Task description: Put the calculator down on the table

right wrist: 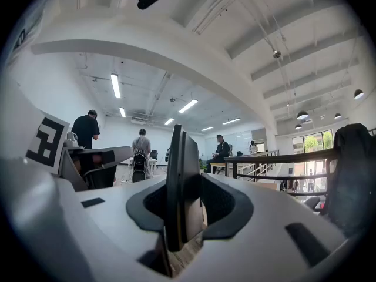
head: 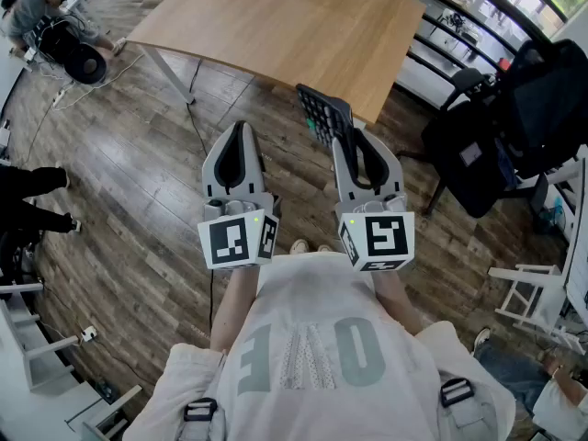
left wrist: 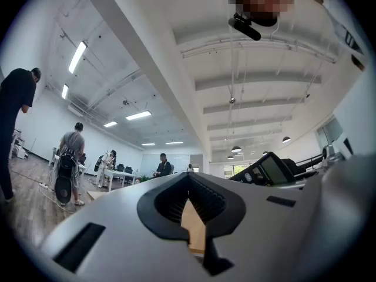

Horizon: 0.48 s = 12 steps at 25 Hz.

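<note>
The black calculator (head: 322, 113) with green keys sticks out forward of my right gripper (head: 345, 138), which is shut on its near end. It hangs in the air just short of the near edge of the wooden table (head: 276, 26), over the wood floor. In the right gripper view the calculator (right wrist: 179, 187) stands edge-on between the pads. My left gripper (head: 242, 129) is held level beside it on the left, shut, with nothing in it. From the left gripper view, the calculator (left wrist: 267, 172) shows off to the right.
A black office chair with a bag (head: 514, 127) stands right of the table. A person crouches by black gear (head: 46, 26) at the far left, with cables on the floor. White frames (head: 524, 292) stand at the right.
</note>
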Available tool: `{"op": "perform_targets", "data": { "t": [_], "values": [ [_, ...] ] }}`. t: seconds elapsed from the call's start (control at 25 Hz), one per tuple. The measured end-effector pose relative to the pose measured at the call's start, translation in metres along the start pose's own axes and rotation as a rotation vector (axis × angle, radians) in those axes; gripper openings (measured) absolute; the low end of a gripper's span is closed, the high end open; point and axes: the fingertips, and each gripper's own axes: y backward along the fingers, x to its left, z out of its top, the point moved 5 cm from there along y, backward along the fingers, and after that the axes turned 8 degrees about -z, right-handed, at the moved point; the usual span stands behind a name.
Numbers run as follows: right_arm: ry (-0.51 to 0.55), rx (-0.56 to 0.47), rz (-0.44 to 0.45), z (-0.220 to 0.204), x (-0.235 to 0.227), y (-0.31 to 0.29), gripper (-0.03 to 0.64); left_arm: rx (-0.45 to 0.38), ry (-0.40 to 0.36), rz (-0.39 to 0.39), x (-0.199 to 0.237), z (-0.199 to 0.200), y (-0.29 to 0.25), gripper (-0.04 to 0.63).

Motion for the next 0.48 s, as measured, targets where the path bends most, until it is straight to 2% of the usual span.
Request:
{"op": "perform_targets", "data": {
  "t": [0.28,0.48],
  "values": [
    [0.009,-0.004,0.013,0.001,0.013,-0.004,0.120,-0.005,0.009,-0.008,0.014,-0.001,0.002,0.010],
    [-0.038,-0.005,0.035,0.002,0.026,-0.013,0.120,-0.012,0.021,-0.008,0.035,-0.002,0.002,0.010]
  ]
}}
